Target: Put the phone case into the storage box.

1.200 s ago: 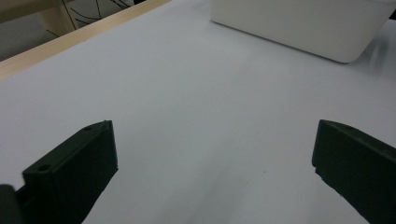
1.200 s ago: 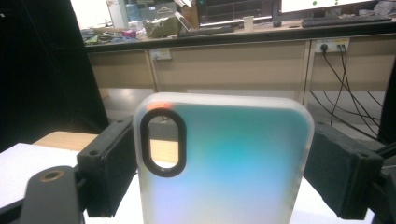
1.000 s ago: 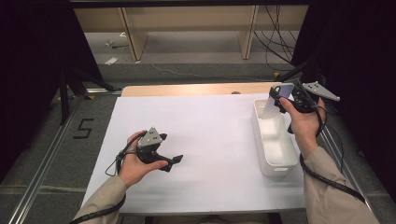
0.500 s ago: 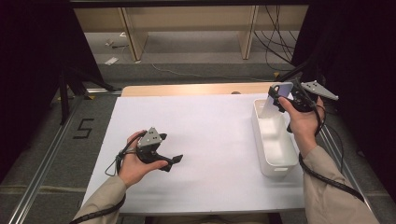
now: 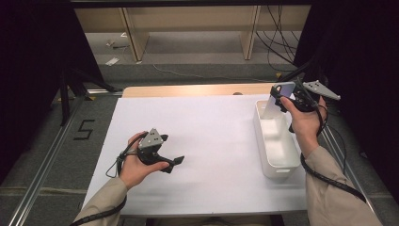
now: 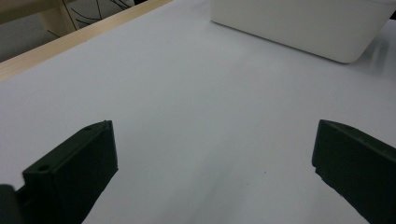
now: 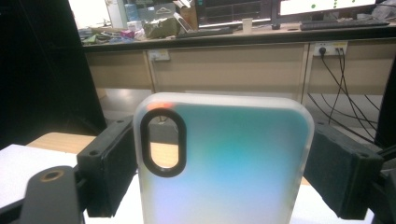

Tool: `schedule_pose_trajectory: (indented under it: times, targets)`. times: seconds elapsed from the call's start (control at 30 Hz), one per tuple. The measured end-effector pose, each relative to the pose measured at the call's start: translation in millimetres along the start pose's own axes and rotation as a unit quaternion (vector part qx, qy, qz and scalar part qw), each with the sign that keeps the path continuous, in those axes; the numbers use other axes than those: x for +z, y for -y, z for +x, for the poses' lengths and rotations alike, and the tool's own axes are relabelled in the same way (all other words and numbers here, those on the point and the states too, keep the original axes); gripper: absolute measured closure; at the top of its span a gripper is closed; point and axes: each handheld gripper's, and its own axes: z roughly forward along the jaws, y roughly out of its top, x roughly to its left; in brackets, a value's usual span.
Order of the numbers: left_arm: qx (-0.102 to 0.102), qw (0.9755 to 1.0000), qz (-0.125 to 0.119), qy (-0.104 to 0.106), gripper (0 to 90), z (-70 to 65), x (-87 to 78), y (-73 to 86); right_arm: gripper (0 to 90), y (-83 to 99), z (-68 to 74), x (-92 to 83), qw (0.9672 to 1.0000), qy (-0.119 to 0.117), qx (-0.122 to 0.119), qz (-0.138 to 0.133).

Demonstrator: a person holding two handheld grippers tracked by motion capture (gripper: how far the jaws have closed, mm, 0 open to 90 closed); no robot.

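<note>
My right gripper (image 5: 282, 95) (image 7: 224, 158) is shut on a translucent phone case (image 5: 276, 100) (image 7: 233, 168), its jaws pressing on the case's two long sides. The case is pale blue-green with a black oval camera hole. It stands upright over the far end of a white bin (image 5: 258, 127) at the table's right. At the left of the white table top (image 5: 211, 136), my left gripper (image 5: 170, 151) (image 6: 215, 154) is held low with its jaws wide open and nothing between them. The left gripper view looks across the bare surface toward the bin (image 6: 299, 23).
The table's wooden far edge (image 5: 188, 90) shows beyond the white sheet. Behind it are wooden furniture legs and cables on the floor. A "5" mark (image 5: 83, 129) lies on the floor to the left. Dark curtains stand on both sides.
</note>
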Motion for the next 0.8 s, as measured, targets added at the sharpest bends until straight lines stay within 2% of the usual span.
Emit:
schedule_pose_trajectory:
  times: [0.8]
  targets:
    - [-0.001,1.0,0.0,-0.002,0.0,0.4,-0.2,0.0,17.9,0.4,-2.9,8.5,1.0,0.004,-0.001,0.002]
